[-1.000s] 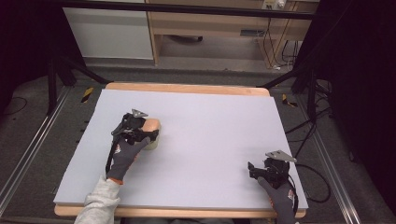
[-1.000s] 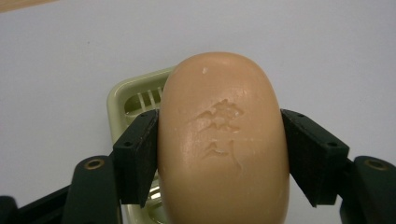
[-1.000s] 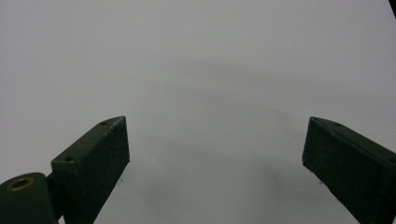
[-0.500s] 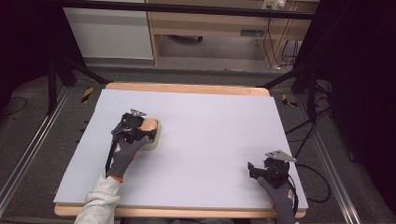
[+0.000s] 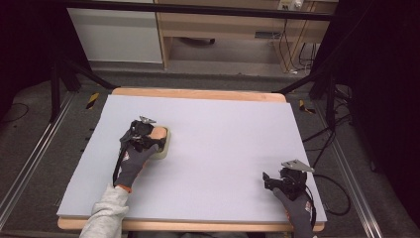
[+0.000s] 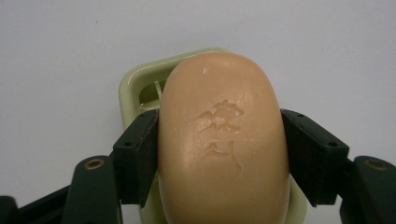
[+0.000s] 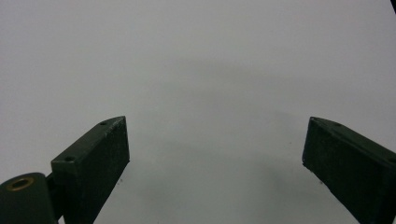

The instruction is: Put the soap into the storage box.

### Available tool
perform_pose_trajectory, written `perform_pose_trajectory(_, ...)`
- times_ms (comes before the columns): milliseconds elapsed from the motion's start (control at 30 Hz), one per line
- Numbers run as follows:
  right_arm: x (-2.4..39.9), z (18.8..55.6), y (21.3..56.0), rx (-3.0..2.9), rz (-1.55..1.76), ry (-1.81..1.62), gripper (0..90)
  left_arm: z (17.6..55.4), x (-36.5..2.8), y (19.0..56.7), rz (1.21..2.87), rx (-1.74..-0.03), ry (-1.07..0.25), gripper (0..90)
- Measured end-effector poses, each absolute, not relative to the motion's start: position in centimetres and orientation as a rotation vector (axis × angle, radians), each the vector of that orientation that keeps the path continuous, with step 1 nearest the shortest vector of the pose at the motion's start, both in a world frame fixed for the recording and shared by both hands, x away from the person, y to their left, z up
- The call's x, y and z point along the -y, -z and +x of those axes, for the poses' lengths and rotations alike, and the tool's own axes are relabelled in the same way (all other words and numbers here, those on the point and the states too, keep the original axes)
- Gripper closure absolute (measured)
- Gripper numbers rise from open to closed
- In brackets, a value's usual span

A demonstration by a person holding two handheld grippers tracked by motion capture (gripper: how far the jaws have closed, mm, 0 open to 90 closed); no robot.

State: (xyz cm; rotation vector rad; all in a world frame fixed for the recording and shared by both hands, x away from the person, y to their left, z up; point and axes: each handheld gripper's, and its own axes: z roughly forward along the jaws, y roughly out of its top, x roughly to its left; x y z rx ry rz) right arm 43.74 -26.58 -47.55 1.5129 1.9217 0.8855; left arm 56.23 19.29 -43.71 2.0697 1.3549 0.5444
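On the grey table [image 5: 223, 148], left half:
My left gripper [image 6: 219, 154]: pinching the tan soap bar [image 6: 222, 140] over the pale green soap dish [image 6: 135, 88].
My right gripper [image 7: 215, 154]: spread wide, nothing between.

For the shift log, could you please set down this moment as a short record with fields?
surface: pale grey table top on a wooden board
left tongs: jaws pressed on both sides of the soap
soap: peach-coloured oval bar, embossed mark on top
soap dish: pale green, under the soap
right tongs: jaws wide apart, nothing between them, near the table's right front corner
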Motion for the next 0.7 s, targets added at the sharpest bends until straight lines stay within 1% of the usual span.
perform_pose_trajectory(700, 26.59, 43.73, 47.55, -1.923, 1.513, -0.885, 7.7, 56.55, -19.32, 44.43, 2.078, -1.373, -0.533, 31.4)
